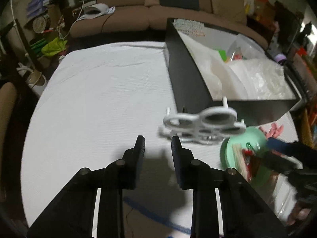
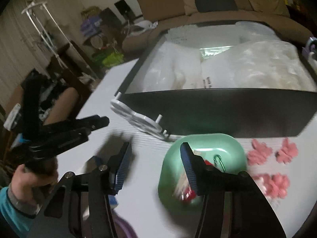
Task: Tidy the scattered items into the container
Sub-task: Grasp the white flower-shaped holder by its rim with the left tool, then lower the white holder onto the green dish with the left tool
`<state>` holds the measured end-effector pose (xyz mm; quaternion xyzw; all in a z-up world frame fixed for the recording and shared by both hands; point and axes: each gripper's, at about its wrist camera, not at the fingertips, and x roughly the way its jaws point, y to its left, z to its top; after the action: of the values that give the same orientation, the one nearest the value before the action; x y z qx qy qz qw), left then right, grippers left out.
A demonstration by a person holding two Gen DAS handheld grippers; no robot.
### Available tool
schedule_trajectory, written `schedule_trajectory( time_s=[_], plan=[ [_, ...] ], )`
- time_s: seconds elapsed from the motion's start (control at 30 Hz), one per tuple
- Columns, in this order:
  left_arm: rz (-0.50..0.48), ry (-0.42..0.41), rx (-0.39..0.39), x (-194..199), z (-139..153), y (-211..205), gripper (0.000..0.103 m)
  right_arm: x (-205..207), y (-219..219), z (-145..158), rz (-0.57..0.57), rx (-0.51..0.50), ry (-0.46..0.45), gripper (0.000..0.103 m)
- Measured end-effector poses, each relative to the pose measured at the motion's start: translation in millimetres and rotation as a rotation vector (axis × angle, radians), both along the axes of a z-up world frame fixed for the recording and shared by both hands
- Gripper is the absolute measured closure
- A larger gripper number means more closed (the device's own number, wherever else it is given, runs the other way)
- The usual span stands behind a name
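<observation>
The black container [image 1: 188,69] [image 2: 218,111] stands on the white-clothed table, full of clear plastic bags. A white ringed holder with pegs [image 1: 202,123] [image 2: 138,117] lies against its near corner. My left gripper [image 1: 158,142] [image 2: 99,125] is open just left of the holder, with nothing between its fingers. A green bowl [image 1: 243,138] [image 2: 208,144] holds a red item, wooden sticks and a green paperclip. My right gripper [image 2: 156,148] [image 1: 275,152] is open, and its fingers straddle the bowl's left rim without pressing on it. Pink flower-shaped pieces [image 2: 257,154] [image 1: 274,130] lie right of the bowl.
A brown sofa [image 1: 126,17] runs behind the table. Boxes, cables and a green bag [image 1: 53,46] clutter the floor at the left. A person's hand [image 2: 29,178] holds the left gripper. A blue mark [image 1: 150,214] crosses the cloth near me.
</observation>
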<state>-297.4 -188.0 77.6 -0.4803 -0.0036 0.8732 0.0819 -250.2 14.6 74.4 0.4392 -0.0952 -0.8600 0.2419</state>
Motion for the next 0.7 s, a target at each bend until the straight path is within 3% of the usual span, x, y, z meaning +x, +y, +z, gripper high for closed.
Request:
schedule_trajectory(
  time_s=[0.3, 0.47, 0.53, 0.6, 0.63, 0.67, 0.7],
  plan=[
    [-0.043, 0.038, -0.08, -21.2, -17.8, 7.3, 0.077, -28.4, -0.5, -20.6, -0.033, -0.046, -0.013, 0.057],
    [-0.079, 0.037, -0.113, -28.9, -23.2, 14.6, 0.064, -32.1, -5.1, -22.5, -0.03, -0.042, -0.006, 0.057],
    [-0.103, 0.047, -0.116, -30.6, -22.6, 18.8, 0.064, -34.0, -5.7, -24.3, -0.037, -0.044, -0.007, 0.057],
    [-0.133, 0.045, -0.076, -33.0, -21.2, 21.8, 0.067, -36.1, -6.0, -25.6, -0.033, -0.056, -0.004, 0.063],
    [-0.142, 0.034, -0.056, -34.3, -20.9, 22.9, 0.087, -37.0, -6.2, -26.2, -0.025, -0.07, -0.007, 0.073],
    [-0.142, 0.025, -0.044, -35.3, -20.4, 24.1, 0.092, -37.1, -6.2, -26.2, -0.016, -0.086, -0.009, 0.08],
    [-0.137, 0.023, -0.042, -35.0, -19.2, 24.5, 0.092, -37.6, -6.4, -25.6, -0.018, -0.085, -0.01, 0.079]
  ],
)
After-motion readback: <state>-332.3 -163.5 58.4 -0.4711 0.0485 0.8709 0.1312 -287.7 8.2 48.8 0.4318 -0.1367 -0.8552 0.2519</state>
